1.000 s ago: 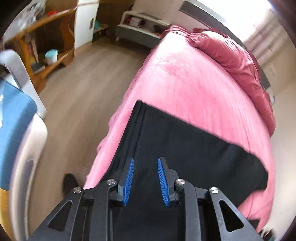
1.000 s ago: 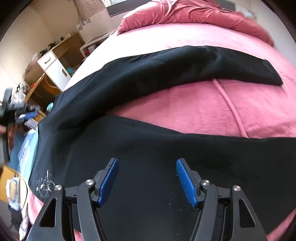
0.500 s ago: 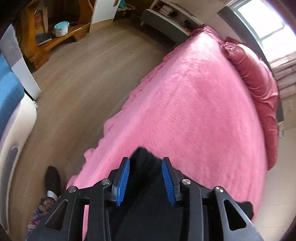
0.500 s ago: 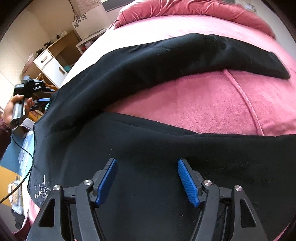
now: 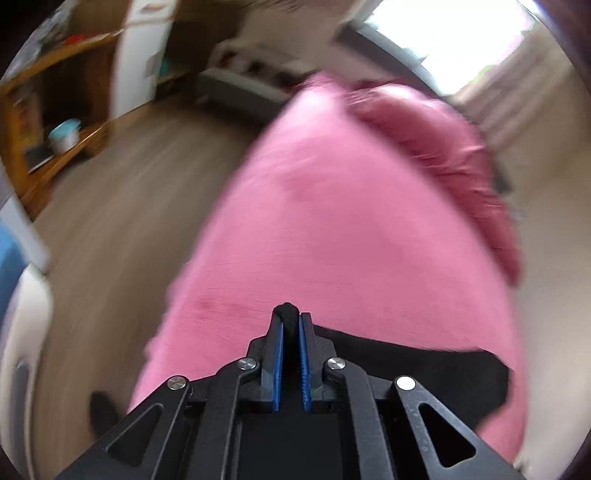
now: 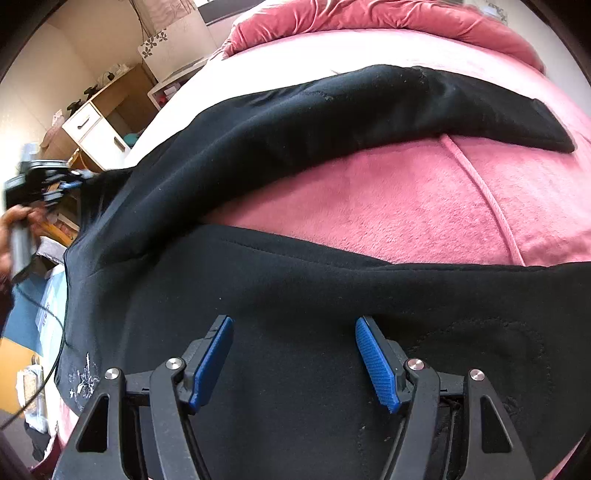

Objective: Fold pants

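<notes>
Black pants point(image 6: 295, 280) lie spread on a pink bed point(image 6: 406, 199), the two legs apart with pink cover between them. My right gripper point(image 6: 293, 347) is open and hovers just over the near leg. My left gripper point(image 5: 290, 325) is shut on a pinch of the black pants fabric point(image 5: 289, 314), with more of the pants point(image 5: 424, 365) trailing to its right. In the right wrist view the left gripper point(image 6: 40, 182) shows at the far left, at the waist corner of the pants. The left wrist view is blurred.
A dark pink duvet point(image 6: 388, 18) is bunched at the head of the bed. Wooden shelves point(image 5: 55, 122) and a white cabinet point(image 5: 140, 55) stand across a wood floor point(image 5: 122, 206) left of the bed. A white drawer unit point(image 6: 96, 133) stands beyond the bed's far side.
My left gripper has closed on the pants' edge and swung, blurring its view. My right gripper has stayed open over the near leg, moving slightly closer.
</notes>
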`<control>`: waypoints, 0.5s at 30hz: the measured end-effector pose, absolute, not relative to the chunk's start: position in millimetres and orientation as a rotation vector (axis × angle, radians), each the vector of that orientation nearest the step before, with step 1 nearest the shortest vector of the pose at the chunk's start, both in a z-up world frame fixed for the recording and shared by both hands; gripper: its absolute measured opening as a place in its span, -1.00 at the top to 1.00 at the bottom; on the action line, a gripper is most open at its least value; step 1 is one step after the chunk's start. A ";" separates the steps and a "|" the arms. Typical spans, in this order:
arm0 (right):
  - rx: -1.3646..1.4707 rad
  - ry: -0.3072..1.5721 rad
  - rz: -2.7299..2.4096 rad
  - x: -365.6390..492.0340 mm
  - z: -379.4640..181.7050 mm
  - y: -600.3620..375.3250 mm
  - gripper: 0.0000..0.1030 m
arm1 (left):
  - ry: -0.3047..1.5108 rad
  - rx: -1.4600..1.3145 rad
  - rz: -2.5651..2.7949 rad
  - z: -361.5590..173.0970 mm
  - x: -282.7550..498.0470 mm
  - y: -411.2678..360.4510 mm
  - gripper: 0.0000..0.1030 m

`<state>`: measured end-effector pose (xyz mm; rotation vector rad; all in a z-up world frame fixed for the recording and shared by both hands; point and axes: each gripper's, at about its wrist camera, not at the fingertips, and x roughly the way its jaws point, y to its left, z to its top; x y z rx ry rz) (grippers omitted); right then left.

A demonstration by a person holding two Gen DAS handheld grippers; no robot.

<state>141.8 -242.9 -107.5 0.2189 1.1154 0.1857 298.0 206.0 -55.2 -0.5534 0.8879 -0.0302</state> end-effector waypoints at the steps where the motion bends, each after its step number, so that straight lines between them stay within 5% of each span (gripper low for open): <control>1: 0.222 1.113 0.186 142.0 -106.2 -244.1 -0.35 | 0.854 -0.533 -0.074 -42.6 285.4 198.9 0.88; 6: 0.284 1.089 0.187 149.4 -94.7 -260.0 -0.35 | 0.702 -0.458 -0.389 16.0 195.4 161.9 0.91; 15: 0.458 0.993 0.203 195.7 -53.4 -301.9 -0.29 | 0.705 -0.373 -0.710 15.1 59.3 124.0 0.92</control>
